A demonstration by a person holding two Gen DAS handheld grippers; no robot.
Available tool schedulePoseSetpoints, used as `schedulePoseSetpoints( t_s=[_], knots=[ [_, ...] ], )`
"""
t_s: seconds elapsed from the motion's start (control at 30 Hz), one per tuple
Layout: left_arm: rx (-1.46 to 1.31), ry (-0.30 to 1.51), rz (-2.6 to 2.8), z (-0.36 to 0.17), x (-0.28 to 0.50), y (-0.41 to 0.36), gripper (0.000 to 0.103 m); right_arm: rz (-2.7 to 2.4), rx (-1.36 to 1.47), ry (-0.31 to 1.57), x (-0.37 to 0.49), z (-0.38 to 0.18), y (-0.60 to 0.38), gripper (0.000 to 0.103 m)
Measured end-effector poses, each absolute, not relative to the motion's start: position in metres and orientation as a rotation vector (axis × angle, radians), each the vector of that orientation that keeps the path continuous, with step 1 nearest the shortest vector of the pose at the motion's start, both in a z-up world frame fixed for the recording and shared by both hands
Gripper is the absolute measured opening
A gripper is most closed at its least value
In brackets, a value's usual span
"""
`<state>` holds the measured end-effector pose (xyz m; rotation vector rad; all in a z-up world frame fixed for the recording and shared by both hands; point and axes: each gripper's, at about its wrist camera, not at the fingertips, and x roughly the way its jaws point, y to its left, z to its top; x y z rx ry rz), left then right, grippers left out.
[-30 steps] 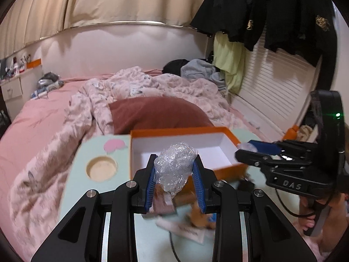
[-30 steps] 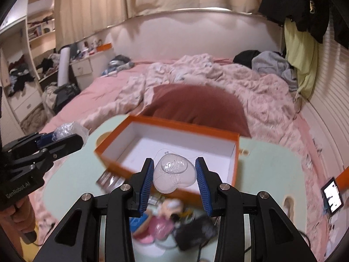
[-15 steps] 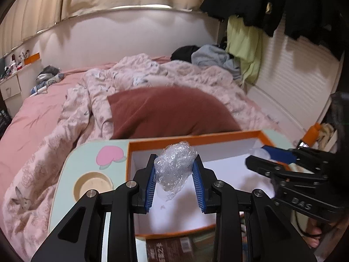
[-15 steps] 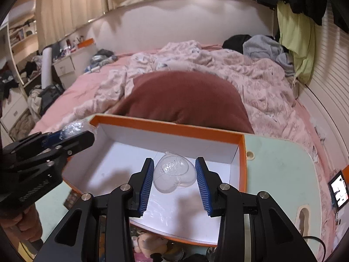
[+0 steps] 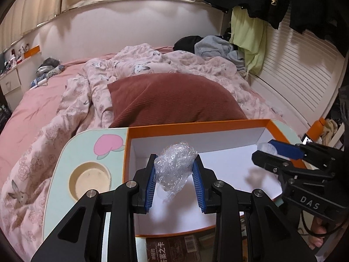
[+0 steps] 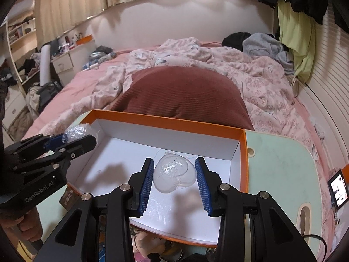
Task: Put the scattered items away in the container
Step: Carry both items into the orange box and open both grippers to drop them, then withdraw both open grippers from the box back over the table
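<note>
An orange box [image 5: 196,124] with a white inside lies open on a pale green lap table [image 5: 87,137]; its orange rim [image 6: 165,118] also shows in the right wrist view. My left gripper [image 5: 175,164] is shut on a crumpled wad of clear plastic wrap [image 5: 174,166], held over the box's left half. My right gripper [image 6: 173,170] is shut on a clear heart-shaped plastic shell [image 6: 172,172], held over the box's right half. Each gripper shows in the other's view: the right gripper [image 5: 270,149] at right, the left gripper [image 6: 75,136] at left.
Loose items lie on the table in front of the box: a dark packet [image 5: 172,247] and small toys [image 6: 150,242]. The table has a round cup recess [image 5: 90,180]. Behind stand a dark red pillow [image 5: 170,98] and a rumpled pink quilt [image 6: 250,69]. A phone [image 6: 338,188] lies at right.
Both grippers moved forward and down from above the clutter to over the inside of the box, each still holding its item. Over the last half second they barely moved.
</note>
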<state>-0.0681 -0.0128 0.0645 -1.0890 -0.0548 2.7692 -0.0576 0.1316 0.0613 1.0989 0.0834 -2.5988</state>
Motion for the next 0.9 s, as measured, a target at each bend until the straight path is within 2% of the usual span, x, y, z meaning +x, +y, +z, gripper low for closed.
schedulePoseSetpoints(
  t_s=[0.1,0.23,0.3,0.73,0.8,0.87,0.9],
  knots=[
    [-1.111,-0.098,2.742,0.062,-0.069,-0.015,0.033,-2.603,1.099,0.088,-0.057,0.061,0.132,0.039],
    [-1.135,-0.199,2.719,0.061,-0.069,-0.024,0.042,-2.601,1.114,0.062,-0.056,0.063,0.133,0.043],
    [-1.128,-0.218,2.721,0.061,-0.067,-0.027,0.043,-2.614,1.105,0.048,-0.054,0.066,0.134,0.051],
    [-1.048,-0.239,2.74,0.085,-0.036,-0.033,0.043,-2.618,1.03,0.06,-0.021,0.086,0.14,0.052],
    [-1.029,-0.208,2.747,0.091,-0.023,-0.031,0.043,-2.611,1.014,0.058,-0.008,0.09,0.143,0.055],
    [-1.02,-0.166,2.755,0.096,-0.007,-0.026,0.049,-2.598,0.998,0.055,0.01,0.093,0.147,0.058],
    [-1.014,-0.149,2.761,0.099,0.002,-0.024,0.067,-2.591,0.993,0.053,0.017,0.094,0.149,0.059]
  ],
)
